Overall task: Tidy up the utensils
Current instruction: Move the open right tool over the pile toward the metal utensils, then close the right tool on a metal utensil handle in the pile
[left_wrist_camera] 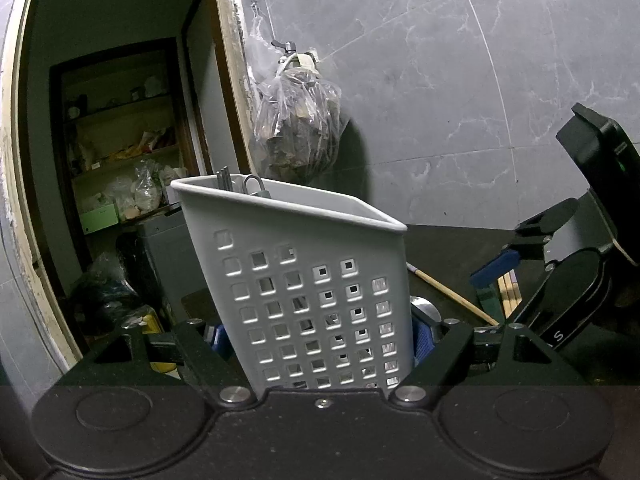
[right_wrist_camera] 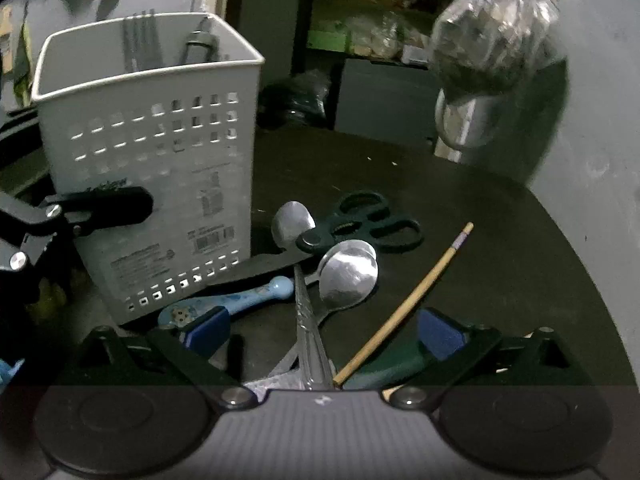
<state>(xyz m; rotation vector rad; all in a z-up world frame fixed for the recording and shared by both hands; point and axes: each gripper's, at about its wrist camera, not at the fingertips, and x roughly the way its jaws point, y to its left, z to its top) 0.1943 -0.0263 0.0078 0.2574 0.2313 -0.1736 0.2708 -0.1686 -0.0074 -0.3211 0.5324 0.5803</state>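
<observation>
My left gripper (left_wrist_camera: 320, 340) is shut on a white perforated utensil holder (left_wrist_camera: 312, 280), blue pads pressed on its two sides. Several metal handles (left_wrist_camera: 224, 180) stick up inside it. In the right wrist view the holder (right_wrist_camera: 152, 152) stands at the left with a left finger (right_wrist_camera: 100, 204) against its wall. My right gripper (right_wrist_camera: 324, 332) is open, low over a pile on the dark counter: two metal spoons (right_wrist_camera: 348, 272), a wooden chopstick (right_wrist_camera: 412, 296), a blue-handled utensil (right_wrist_camera: 240, 300) and black scissors (right_wrist_camera: 372, 220). The spoon handles and the chopstick end lie between the blue pads (right_wrist_camera: 208, 330), untouched.
The dark countertop (right_wrist_camera: 500, 240) runs to a grey marbled wall (left_wrist_camera: 440, 80). A clear plastic bag (left_wrist_camera: 300, 128) hangs from a wall tap behind the holder. An open doorway with cluttered shelves (left_wrist_camera: 120, 140) lies to the left. A green handle (right_wrist_camera: 384, 368) lies under the right finger.
</observation>
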